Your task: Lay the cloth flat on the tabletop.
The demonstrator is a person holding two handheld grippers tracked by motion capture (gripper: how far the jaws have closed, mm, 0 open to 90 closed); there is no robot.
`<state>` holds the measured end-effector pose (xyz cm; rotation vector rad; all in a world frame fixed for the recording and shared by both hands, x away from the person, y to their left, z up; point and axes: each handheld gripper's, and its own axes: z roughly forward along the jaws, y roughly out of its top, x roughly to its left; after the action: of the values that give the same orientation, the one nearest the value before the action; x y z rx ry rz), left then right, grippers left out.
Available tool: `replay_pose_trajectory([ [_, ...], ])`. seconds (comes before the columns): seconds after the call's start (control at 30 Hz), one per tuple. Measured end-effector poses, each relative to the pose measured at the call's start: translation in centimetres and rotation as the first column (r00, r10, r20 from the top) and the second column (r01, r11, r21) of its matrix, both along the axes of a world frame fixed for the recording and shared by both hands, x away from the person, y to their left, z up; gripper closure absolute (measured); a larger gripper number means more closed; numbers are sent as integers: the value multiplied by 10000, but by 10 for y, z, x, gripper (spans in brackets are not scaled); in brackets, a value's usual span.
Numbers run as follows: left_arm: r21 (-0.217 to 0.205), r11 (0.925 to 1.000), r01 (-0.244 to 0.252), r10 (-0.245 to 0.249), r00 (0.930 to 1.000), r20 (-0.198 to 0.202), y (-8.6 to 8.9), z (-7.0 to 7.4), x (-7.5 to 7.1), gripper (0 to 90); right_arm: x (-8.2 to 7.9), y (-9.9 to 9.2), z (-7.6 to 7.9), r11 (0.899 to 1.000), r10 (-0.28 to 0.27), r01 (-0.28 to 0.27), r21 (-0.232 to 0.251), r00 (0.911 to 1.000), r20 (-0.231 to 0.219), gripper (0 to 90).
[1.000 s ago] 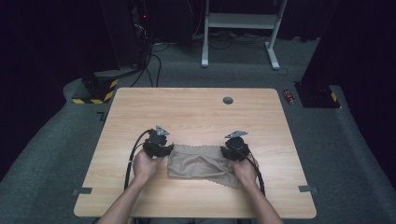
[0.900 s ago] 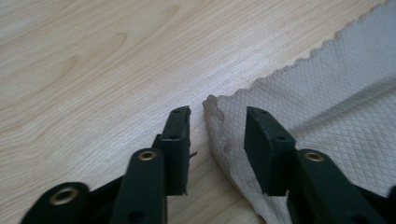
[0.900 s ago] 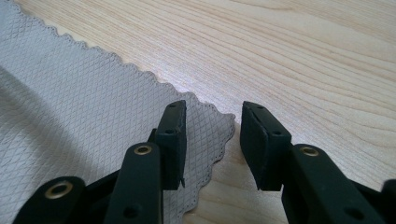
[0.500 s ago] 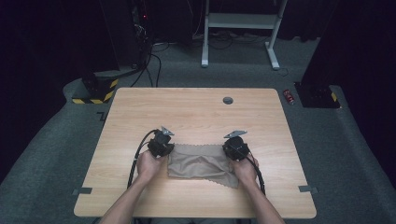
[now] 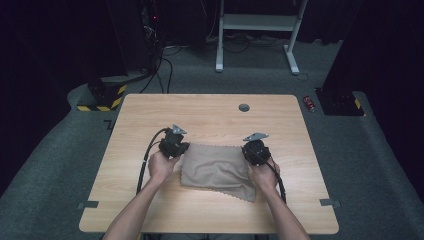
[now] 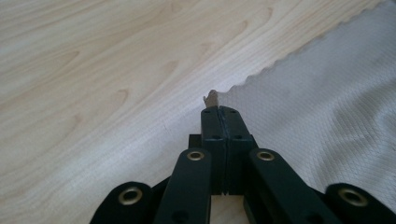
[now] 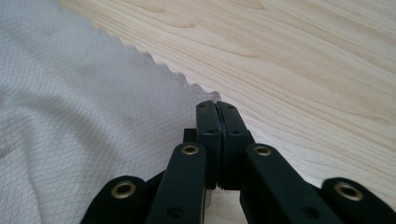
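Note:
A tan cloth [image 5: 215,170] with zigzag-cut edges lies spread on the wooden table [image 5: 210,115], between the two hands. My left gripper [image 5: 176,144] is shut on the cloth's far left corner; in the left gripper view a small tip of cloth [image 6: 211,98] pokes out beyond my left gripper [image 6: 219,111]. My right gripper [image 5: 254,148] is shut on the far right corner, and in the right gripper view the cloth [image 7: 84,121] runs off to the left of my right gripper [image 7: 215,106]. Both corners sit low at the table surface.
A small round grey grommet [image 5: 244,107] is set in the table near its far edge. Black cables [image 5: 147,160] trail from the grippers toward the near edge. Dark equipment and a white frame [image 5: 255,22] stand on the floor beyond the table.
Both grippers have shifted slightly away from me with the cloth corners, and the cloth lies a little more stretched and flat between them.

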<state>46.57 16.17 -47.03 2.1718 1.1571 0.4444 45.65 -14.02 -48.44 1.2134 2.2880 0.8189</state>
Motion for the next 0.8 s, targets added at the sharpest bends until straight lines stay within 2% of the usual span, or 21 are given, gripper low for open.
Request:
replay_pose_trajectory([
  [0.03, -97, 9999, -52, 52, 10000, 2, 0, 0, 2, 896, 2, -1, 1, 10000, -42, 42, -45, 10000, 17, 887],
  [0.13, 149, 9999, -16, 16, 10000, -44, -2, 3, 10, 896, 7, -3, 3, 9999, -148, 148, -69, 9999, 60, 888],
  [0.17, 97, 9999, -76, 76, 10000, 60, -3, 4, 13, 896, 9, -2, 3, 9997, -210, 211, -88, 9997, 132, 888],
  [0.3, 207, 9995, -219, 218, 9997, 53, -8, 5, 23, 895, 22, -1, 4, 9983, -388, 391, -426, 9992, 83, 888],
  [0.4, 337, 9983, -485, 480, 9987, 155, -12, 0, 30, 894, 32, 0, 5, 9974, -610, 607, -385, 9981, -64, 888],
  [0.47, 620, 9963, -589, 588, 9983, 33, -14, -6, 35, 892, 36, 2, 4, 9969, -631, 628, -474, 9980, -37, 888],
  [0.53, 716, 9954, -639, 645, 9979, -66, -16, -10, 39, 891, 40, 2, 1, 9962, -711, 707, -515, 9974, -75, 887],
  [0.6, 795, 9954, -540, 553, 9984, -145, -20, -12, 43, 881, 44, 3, -4, 9942, -925, 905, -577, 9952, -327, 882],
  [0.7, 710, 9956, -611, 623, 9979, -151, -23, -14, 43, 758, 47, 3, -8, 9930, -910, 876, -795, 9950, -409, 823],
  [0.8, 625, 9963, -597, 599, 9982, -3, -21, -12, 35, 673, 42, 1, -2, 9962, -797, 785, -375, 9962, -336, 753],
])
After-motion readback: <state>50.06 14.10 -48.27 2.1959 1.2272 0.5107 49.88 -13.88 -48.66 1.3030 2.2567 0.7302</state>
